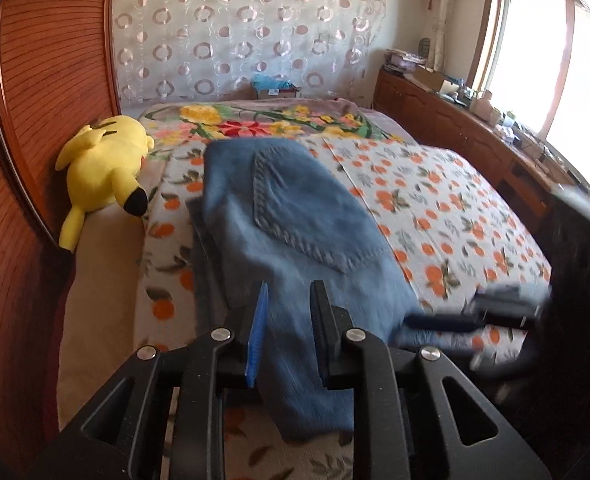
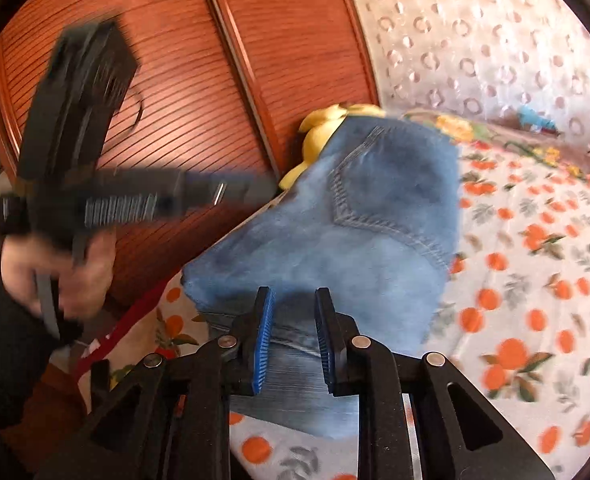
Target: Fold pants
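Blue jeans (image 1: 295,208) lie folded in a compact stack on the bed, a back pocket facing up. In the left wrist view my left gripper (image 1: 289,292) hovers over the stack's near end; its jaws stand a little apart, denim shows in the gap, and the pads do not press on it. My right gripper (image 2: 294,294) is over the jeans (image 2: 375,232) at the near edge, its jaws likewise parted and not pinching cloth. The right gripper (image 1: 439,322) appears blurred at the stack's right side. A hand (image 2: 55,272) holds the blurred left gripper (image 2: 247,190).
A yellow plush toy (image 1: 103,168) lies beside the jeans against the wooden headboard (image 1: 35,80). The bedspread (image 1: 455,208) has an orange fruit print. A cluttered wooden sideboard (image 1: 475,120) runs under the window (image 1: 555,60) at the right.
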The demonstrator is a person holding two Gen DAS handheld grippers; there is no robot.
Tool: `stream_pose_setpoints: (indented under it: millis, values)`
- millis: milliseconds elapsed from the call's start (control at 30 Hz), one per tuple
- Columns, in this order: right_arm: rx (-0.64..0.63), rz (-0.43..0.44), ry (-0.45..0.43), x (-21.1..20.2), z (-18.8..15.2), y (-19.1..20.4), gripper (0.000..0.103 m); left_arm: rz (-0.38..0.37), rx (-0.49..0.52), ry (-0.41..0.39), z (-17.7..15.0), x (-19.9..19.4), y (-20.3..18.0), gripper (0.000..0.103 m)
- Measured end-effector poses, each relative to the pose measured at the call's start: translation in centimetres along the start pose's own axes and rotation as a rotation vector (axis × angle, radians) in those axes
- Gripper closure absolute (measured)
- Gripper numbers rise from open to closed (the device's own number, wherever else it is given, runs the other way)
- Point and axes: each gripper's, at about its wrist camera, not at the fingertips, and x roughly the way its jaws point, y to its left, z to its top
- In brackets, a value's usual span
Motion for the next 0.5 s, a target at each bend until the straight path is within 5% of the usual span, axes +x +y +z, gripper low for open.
stream_pose_setpoints:
  millis: [267, 500]
  values:
    - [0.007, -0.065, 0.004, -1.8, -0.4, -1.3, 0.081, 0.076, -0.022, 0.062, -3.0, 2.3, 1.1, 0.081]
    - [-0.004, -0.066, 0.070, 0.6, -0.8, -1.2, 0.079, 0.062, -0.056, 0.050, -3.9, 2.6, 1.9, 0.080]
